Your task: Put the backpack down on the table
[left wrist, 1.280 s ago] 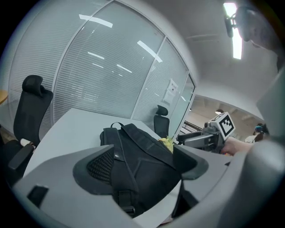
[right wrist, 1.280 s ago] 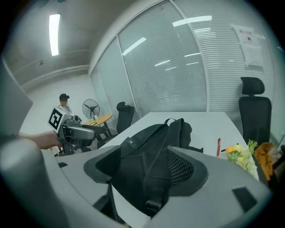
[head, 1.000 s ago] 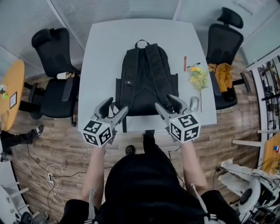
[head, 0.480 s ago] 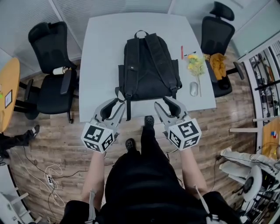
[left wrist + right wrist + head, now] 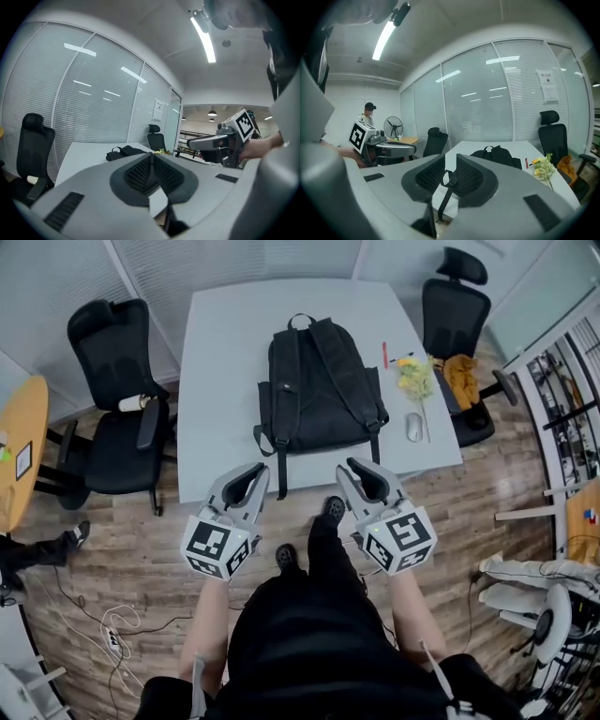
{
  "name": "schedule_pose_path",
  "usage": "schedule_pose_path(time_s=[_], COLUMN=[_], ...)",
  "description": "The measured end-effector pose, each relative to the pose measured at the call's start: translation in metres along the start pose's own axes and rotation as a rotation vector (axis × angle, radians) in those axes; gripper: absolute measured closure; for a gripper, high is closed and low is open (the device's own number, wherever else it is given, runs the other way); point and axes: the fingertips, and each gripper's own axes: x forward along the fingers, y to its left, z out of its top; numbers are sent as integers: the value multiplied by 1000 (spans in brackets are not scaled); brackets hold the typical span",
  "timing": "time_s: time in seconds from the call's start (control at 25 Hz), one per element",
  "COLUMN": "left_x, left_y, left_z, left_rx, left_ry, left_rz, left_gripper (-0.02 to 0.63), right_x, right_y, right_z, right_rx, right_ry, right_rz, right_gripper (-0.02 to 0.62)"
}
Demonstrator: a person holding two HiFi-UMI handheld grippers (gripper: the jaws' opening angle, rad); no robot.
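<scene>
A black backpack [image 5: 319,385] lies flat on the grey table [image 5: 225,352], straps up, top handle at the far end. It also shows in the left gripper view [image 5: 123,152] and the right gripper view [image 5: 497,155]. One strap [image 5: 280,470] hangs over the near table edge. Both grippers are held off the table's near edge, above the floor and apart from the bag. My left gripper [image 5: 253,476] [image 5: 152,157] is shut on nothing. My right gripper [image 5: 354,470] [image 5: 451,161] is closing, a narrow gap still between its pads; a dangling strap [image 5: 444,187] shows through the gap, not pinched.
Right of the backpack lie a red pen [image 5: 384,354], yellow flowers [image 5: 415,381] and a mouse [image 5: 414,427]. Black office chairs stand at the left [image 5: 117,399] and the far right [image 5: 457,306]. A round orange table [image 5: 19,456] is at the left.
Both grippers have drawn back from the backpack's near end toward the person and off the table, and their jaws have narrowed. The backpack stays flat on the table.
</scene>
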Motion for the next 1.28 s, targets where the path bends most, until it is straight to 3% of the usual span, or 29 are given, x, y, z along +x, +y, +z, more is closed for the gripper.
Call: schedule_pose_path(time_s=[0.28,0.92,1.28], left_x=[-21,-21,-13], left_y=[-5,3,0], left_z=[9,20,28], left_rx=[15,0,23], left_ry=[-26,-60,-64], left_rz=[-2,13,1], left_gripper=[600,600,609], right_x=[-12,6,5], right_y=[18,27,24], right_z=[12,33,38], right_rx=[8,-29,-88], right_ry=[-71,-86,-85], right_rz=[-22,18,-3], right_gripper=[582,584,588])
